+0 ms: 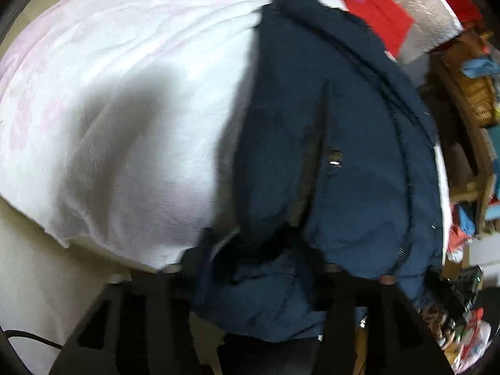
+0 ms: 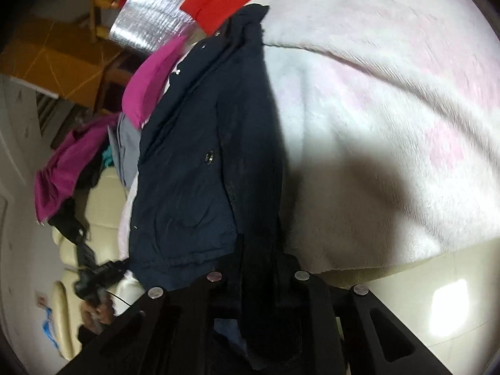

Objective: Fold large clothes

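A dark navy jacket (image 1: 328, 143) with zippers and snap buttons lies lengthwise over a white and pale pink fleece blanket (image 1: 131, 100). My left gripper (image 1: 253, 262) is shut on the jacket's bunched near edge, which spills over the fingers. In the right wrist view the same jacket (image 2: 193, 162) stretches away from me, and my right gripper (image 2: 259, 265) is shut on a dark fold of it. The blanket (image 2: 390, 109) fills the right of that view.
Red cloth (image 1: 384, 15) and magenta cloth (image 2: 150, 84) lie past the jacket's far end, by a silver foil mat (image 2: 156, 22). A cluttered wooden shelf (image 1: 468, 100) stands to the right. A cream sofa (image 2: 93, 206) with more clothes shows in the right wrist view.
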Available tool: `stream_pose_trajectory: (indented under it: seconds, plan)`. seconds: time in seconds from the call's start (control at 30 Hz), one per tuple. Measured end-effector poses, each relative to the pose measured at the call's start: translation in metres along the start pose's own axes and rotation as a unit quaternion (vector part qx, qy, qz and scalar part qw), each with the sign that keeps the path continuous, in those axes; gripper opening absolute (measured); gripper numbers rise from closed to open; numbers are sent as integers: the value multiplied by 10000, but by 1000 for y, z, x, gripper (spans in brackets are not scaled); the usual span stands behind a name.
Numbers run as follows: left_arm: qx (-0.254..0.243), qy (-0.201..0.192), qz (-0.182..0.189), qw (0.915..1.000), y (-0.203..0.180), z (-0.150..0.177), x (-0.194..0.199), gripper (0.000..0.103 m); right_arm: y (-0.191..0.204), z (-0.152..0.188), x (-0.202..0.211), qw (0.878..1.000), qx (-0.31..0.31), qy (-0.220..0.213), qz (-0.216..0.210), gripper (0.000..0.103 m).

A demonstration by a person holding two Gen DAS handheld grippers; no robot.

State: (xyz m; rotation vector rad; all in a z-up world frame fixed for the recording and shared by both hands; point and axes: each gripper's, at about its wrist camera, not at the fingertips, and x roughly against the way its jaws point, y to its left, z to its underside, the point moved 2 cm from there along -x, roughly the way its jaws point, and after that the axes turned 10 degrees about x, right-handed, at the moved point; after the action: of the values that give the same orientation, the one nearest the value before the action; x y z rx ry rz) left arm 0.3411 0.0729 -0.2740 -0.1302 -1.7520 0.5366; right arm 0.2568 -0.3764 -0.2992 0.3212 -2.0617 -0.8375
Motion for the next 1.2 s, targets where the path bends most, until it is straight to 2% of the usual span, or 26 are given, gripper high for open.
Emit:
stream_pose_trajectory:
  seconds: [0.03,0.1,0.13,0.17,0.23,0.27,0.3,0.37,0.43,0.53,0.63,0.7,0.73,0.77,0.83,0.87,0.9,0.93,0.97,1.03,1.13,1.17,1.2]
  plan:
    - [49,20,70,10000,1,-1,0,57,-1,-1,1,10000,-32,3,-31,29]
    - [126,64,192,9997,2,-2,-1,56,0,-3,2,9998,-9,-41,-206,64]
    - [95,73,223,9997,3,-1,1,53,0,-4,1,9996,32,-68,-278,67]
    - [18,73,280,9996,1,0,0,36,4,-3,-5,9997,71,-45,-250,67]
    - [-240,47,496,9985,-10,4,1,17,9,-2,-15,9996,236,157,-51,47]
    - [-391,-46,512,9979,-14,6,5,14,14,0,-18,9990,362,208,130,25]
    - [-516,-144,580,9969,-18,8,9,13,20,1,-18,9978,562,181,303,21]
    - [-499,-229,827,9951,-20,5,16,11,33,1,-9,9966,788,16,254,15]
    - [-347,-281,1200,9918,-13,3,26,11,42,-3,10,9955,902,-280,-55,15]
    - [-236,-292,1434,9890,-4,1,33,11,43,-6,18,9946,974,-349,-122,15]
    - [-159,-66,1185,9928,9,1,28,14,24,0,8,9970,768,-23,52,15]
    - [6,179,907,9957,6,2,13,30,12,3,3,9979,570,127,280,19]
    - [95,315,876,9956,8,2,9,39,11,4,1,9982,469,162,327,22]
    - [126,332,882,9955,9,3,9,40,7,2,4,9988,346,152,305,30]
    - [119,302,903,9954,9,4,12,42,1,-5,16,9995,237,-61,192,35]
    - [133,313,947,9949,10,4,13,45,0,-8,20,9994,228,-173,211,42]
    - [183,336,1042,9938,11,4,14,46,2,-14,23,9990,221,-297,234,59]
    - [232,332,1112,9930,10,3,14,47,3,-21,29,9984,239,-475,198,66]
    - [303,308,1208,9917,11,2,15,47,6,-27,29,9978,259,-588,148,68]
    - [453,221,1375,9892,15,0,19,47,6,-41,23,9975,228,-667,96,68]
    - [575,183,1487,9870,18,-3,21,48,-2,-53,6,9983,128,-568,57,68]
    - [565,185,1505,9868,18,-2,21,47,-5,-55,-4,9989,49,-467,32,61]
    - [510,173,1482,9875,16,-2,21,47,-6,-54,-15,9996,-15,-284,-40,41]
